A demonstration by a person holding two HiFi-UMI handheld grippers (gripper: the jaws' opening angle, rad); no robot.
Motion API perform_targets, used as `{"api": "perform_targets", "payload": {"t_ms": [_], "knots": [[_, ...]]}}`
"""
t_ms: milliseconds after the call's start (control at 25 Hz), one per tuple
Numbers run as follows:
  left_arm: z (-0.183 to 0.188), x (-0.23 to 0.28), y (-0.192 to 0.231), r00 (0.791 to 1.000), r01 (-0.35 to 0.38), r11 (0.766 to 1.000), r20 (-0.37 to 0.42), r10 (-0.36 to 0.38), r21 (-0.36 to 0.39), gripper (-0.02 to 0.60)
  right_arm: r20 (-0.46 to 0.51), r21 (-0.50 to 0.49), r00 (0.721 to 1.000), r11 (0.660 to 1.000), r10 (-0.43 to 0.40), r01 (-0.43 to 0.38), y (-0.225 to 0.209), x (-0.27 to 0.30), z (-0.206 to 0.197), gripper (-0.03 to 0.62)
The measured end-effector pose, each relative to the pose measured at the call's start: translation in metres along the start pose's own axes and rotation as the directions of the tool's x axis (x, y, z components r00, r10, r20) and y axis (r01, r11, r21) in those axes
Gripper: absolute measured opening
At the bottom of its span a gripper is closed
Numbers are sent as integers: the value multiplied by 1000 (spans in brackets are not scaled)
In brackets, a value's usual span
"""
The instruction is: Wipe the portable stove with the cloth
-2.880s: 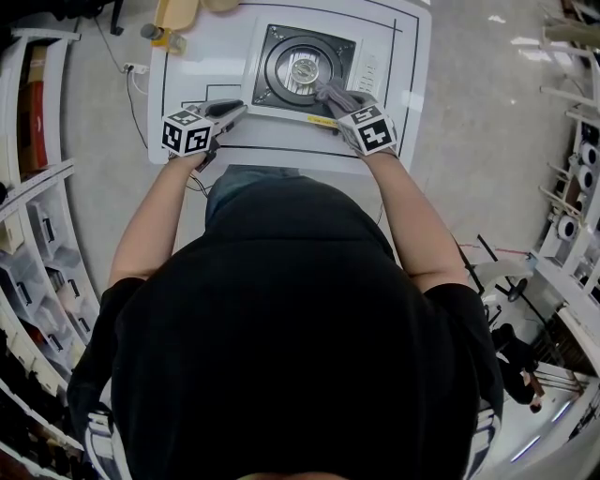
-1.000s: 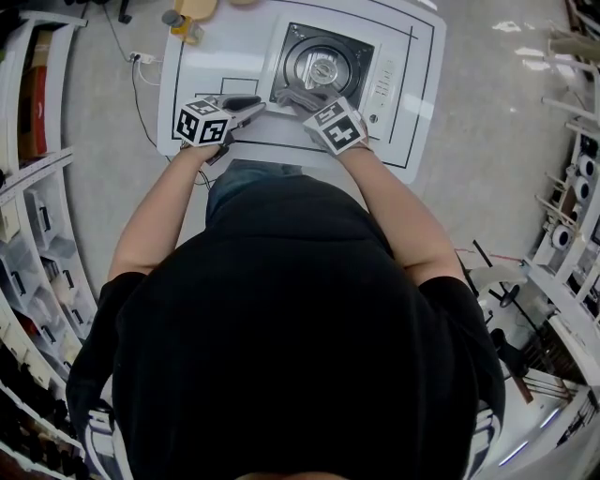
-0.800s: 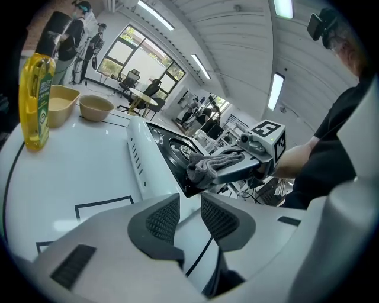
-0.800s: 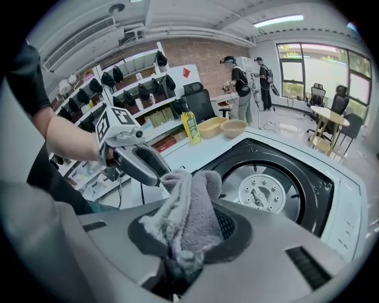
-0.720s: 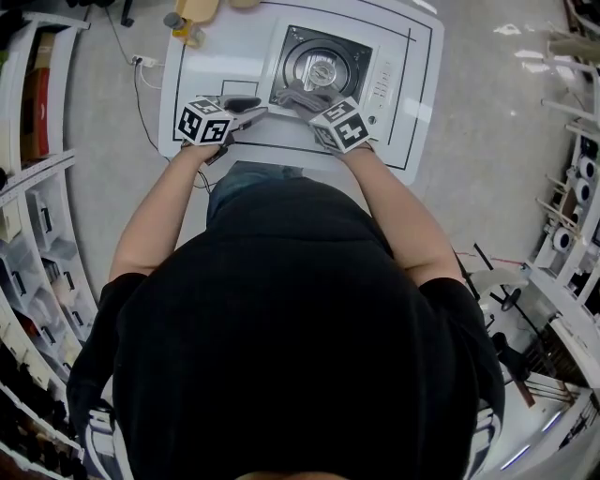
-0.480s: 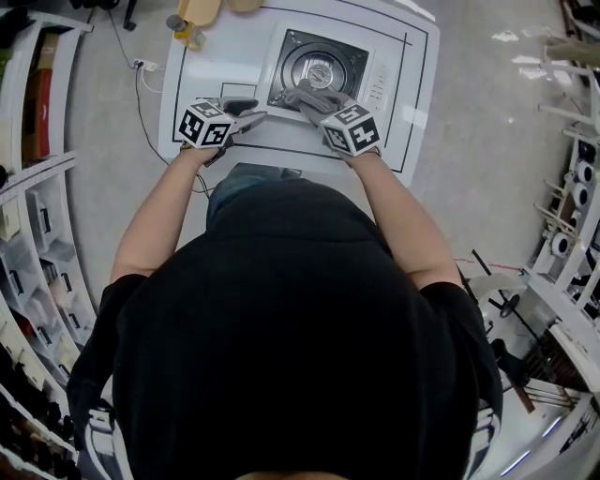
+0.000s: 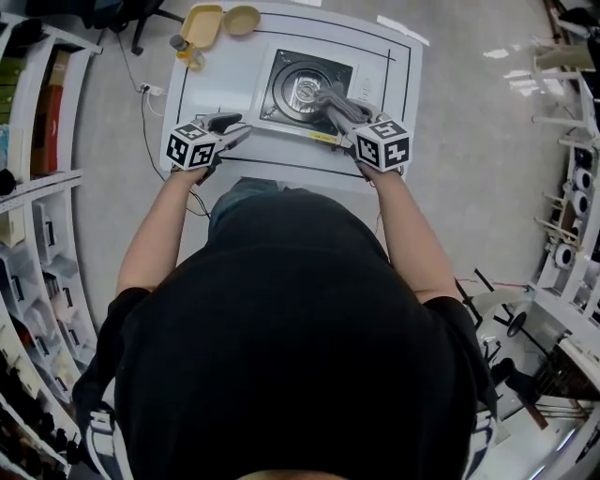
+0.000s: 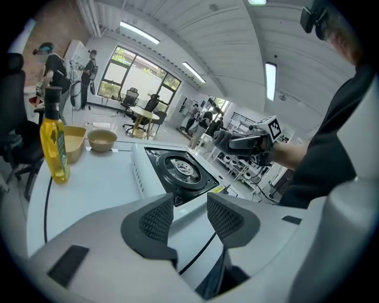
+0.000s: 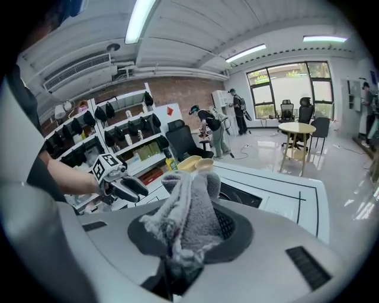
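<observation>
Cloth [image 9: 188,208] in right hand-held gripper [image 9: 189,229], near stove [image 7: 302,86]

Person from above: black hooded top [image 7: 300,347] with short sleeves [image 7: 127,309], blue-grey trousers [image 7: 232,192]. The left gripper [image 8: 190,216] and right gripper [image 9: 188,229] have pale grey moulded shells and black cross-hatched pads [image 8: 157,220]. Each carries a white cube [image 7: 190,147] printed with black square markers.

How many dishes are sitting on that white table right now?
2. A square yellow tray and a round bowl sit side by side at the table's far left corner, next to the yellow bottle. None looks hidden.
</observation>
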State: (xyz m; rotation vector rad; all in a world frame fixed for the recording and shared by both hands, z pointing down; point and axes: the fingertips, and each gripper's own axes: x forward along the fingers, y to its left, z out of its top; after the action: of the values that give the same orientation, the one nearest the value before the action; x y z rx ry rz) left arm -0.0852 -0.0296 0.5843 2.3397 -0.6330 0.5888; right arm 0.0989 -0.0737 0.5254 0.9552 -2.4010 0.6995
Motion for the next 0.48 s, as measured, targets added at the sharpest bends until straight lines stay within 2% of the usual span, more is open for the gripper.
{"api": "perform_targets", "payload": {"t_ms": [240,480], "knots": [[29,-29,-22,996,-54,997,68,50,53,192,104,-1,992,997,-74,74,-26,-70,24,114],[62,-52,-46,989,-114,987,111,101,115,192,184,20,971,988,-152,151,-47,-132,38,115]]}}
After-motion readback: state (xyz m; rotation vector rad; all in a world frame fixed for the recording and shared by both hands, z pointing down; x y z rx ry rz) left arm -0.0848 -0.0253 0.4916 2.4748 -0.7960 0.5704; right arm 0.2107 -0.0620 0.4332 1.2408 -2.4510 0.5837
